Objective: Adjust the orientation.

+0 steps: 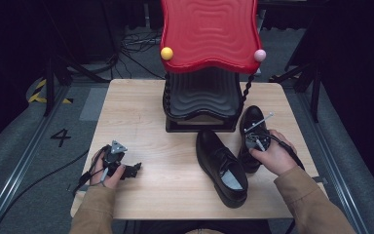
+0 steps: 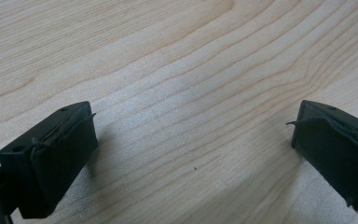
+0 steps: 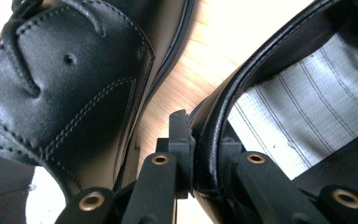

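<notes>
Worked on a pale wooden table (image 1: pixel 141 107). At the middle of its far edge, noted a tall shoe rack with a glossy red wavy top and black wavy shelves (image 1: pixel 209 29); saw no shoe on the shelf in sight.

Between the rack and the near edge, toward the right side, found a pair lying close together with a strip of bare wood between them: a black leather lace-up shoe with a grey striped insole (image 1: pixel 221 165) nearer the middle, heel toward the near edge, and a matching black leather shoe (image 1: pixel 251 122) nearer the right edge, toe toward the far edge.

Saw the right gripper (image 3: pixel 200 149) clamped on the matching black leather shoe, one pad outside and one inside its padded collar, pressing the rim between them.

Saw the left gripper (image 1: pixel 129 170) resting by the near left corner, jaws spread wide over bare wood, holding nothing.

Judged the work barely begun: grip on one shoe apparently secured, but both soles on the table. Left to do, most likely: lifting that shoe onto a rack shelf, then fetching its partner
</notes>
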Demonstrator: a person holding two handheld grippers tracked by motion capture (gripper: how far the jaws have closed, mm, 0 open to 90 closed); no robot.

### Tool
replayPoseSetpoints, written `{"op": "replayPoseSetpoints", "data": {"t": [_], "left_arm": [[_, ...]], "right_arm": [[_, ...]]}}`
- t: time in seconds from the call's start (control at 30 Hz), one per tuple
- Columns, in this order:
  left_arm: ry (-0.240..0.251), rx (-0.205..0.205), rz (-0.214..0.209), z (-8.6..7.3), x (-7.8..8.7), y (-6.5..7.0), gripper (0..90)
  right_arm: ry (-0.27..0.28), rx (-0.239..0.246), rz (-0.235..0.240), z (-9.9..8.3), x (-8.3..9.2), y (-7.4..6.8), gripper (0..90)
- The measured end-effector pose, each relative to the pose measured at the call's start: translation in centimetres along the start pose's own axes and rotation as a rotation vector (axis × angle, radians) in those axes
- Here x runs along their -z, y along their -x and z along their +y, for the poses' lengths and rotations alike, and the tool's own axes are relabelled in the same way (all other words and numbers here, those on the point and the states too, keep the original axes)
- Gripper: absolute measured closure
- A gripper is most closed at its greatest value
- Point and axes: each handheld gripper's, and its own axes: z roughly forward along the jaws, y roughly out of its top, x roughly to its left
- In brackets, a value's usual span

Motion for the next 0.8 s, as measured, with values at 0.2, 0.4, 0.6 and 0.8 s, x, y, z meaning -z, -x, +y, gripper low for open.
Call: {"op": "replayPoseSetpoints", "data": {"t": [0.2, 0.4, 0.6, 0.8], "left_arm": [[0.000, 0.000, 0.000, 0.0, 0.0, 0.0, 0.4], [0.000, 0.000, 0.000, 0.0, 0.0, 0.0, 0.4], [0.000, -0.001, 0.002, 0.0, 0.0, 0.0, 0.2], [0.000, -0.001, 0.002, 0.0, 0.0, 0.0, 0.2]], "right_arm": [[0.003, 0.030, 0.001, -0.4, 1.4, -0.1, 80.9], [0.000, 0.096, -0.021, -1.5, 3.1, -0.6, 80.7], [0.005, 0.199, -0.023, -3.2, 4.9, -1.6, 80.3], [-0.008, 0.298, -0.011, -4.9, 6.4, -3.0, 79.1]]}}
